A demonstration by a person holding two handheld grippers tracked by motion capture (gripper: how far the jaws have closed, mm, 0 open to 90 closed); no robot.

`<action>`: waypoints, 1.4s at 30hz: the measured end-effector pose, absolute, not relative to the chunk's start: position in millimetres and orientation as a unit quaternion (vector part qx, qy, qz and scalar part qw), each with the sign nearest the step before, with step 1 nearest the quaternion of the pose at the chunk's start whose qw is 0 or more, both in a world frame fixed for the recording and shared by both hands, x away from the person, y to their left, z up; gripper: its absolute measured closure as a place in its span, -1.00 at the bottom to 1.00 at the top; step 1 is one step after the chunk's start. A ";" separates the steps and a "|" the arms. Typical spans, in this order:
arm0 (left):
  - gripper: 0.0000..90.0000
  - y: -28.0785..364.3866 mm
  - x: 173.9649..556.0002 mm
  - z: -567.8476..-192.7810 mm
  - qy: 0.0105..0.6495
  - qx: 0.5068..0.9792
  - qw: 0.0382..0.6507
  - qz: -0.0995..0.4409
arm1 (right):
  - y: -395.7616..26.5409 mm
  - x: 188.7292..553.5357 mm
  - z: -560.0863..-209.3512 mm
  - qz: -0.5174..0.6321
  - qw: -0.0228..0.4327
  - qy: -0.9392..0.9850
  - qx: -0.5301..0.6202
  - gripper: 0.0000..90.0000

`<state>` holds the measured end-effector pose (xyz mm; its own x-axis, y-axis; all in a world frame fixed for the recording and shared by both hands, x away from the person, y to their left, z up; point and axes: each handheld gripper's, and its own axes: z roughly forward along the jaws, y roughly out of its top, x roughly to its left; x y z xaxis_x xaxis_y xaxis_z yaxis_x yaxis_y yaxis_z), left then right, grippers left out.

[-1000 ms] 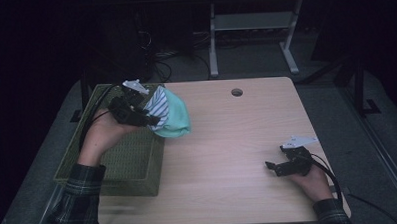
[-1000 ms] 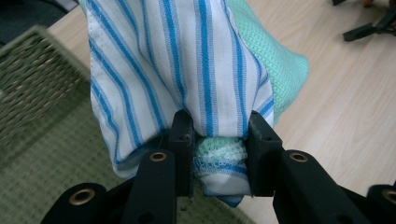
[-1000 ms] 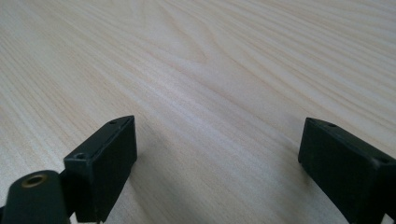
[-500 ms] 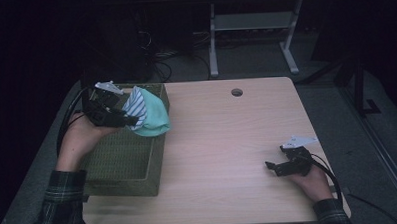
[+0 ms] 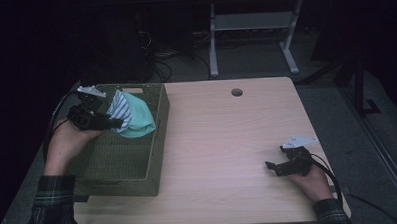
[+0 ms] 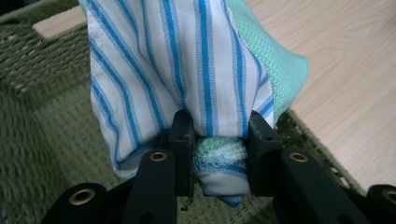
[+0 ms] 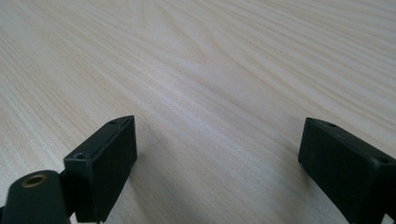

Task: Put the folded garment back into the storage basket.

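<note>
My left tongs [image 5: 107, 122] grasp a bundle of cloth [image 5: 131, 114], which hangs above the inner space of the green woven basket [image 5: 138, 164] near its far end. In the left gripper view, both jaws of the left tongs [image 6: 219, 140] press on a gathered fold of the cloth [image 6: 187, 65]; the white layer with blue stripes faces the camera, and a mint-green layer [image 6: 287, 70] shows behind it and again in the pinched fold between the jaws. The basket [image 6: 42, 154] lies below the cloth, and its woven floor and rim are visible on both sides of the jaws. The basket stands on the left part of the wooden surface [image 5: 227, 141], with its left side at the surface edge. My right tongs [image 5: 276, 168] rest low over the surface near its right front corner, well apart from the basket. In the right gripper view, the jaws of the right tongs [image 7: 217, 149] stand wide apart, released, with bare wood [image 7: 210, 70] between them. A round hole [image 5: 237, 92] sits in the surface near its far edge.
</note>
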<state>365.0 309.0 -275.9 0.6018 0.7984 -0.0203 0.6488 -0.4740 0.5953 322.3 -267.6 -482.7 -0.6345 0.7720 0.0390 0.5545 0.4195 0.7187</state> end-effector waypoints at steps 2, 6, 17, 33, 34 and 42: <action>0.51 312.8 365.0 -278.5 0.432 0.846 0.283 0.131 | -267.6 322.3 -482.7 0.361 0.151 0.829 0.400 -0.75; 0.51 318.5 365.8 -285.3 0.442 0.843 0.278 0.130 | -267.7 322.3 -482.6 0.361 0.151 0.829 0.401 -0.75; 0.51 328.7 369.7 -310.7 0.462 0.839 0.263 0.118 | -267.5 322.3 -482.6 0.360 0.151 0.828 0.402 -0.75; 0.51 330.8 376.7 -346.2 0.476 0.836 0.254 0.101 | -267.5 322.3 -482.6 0.360 0.151 0.828 0.402 -0.75; 0.51 330.7 377.1 -348.4 0.476 0.837 0.252 0.100 | -267.5 322.3 -482.6 0.360 0.151 0.828 0.402 -0.75; 0.51 329.4 380.1 -366.3 0.480 0.838 0.243 0.089 | -267.5 322.3 -482.6 0.360 0.151 0.828 0.402 -0.75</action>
<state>380.1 329.4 -366.3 0.5231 0.8481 -0.0842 0.7614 -0.4206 0.4934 322.3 -267.5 -482.6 -0.6306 0.7751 0.0394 0.5573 0.4169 0.7181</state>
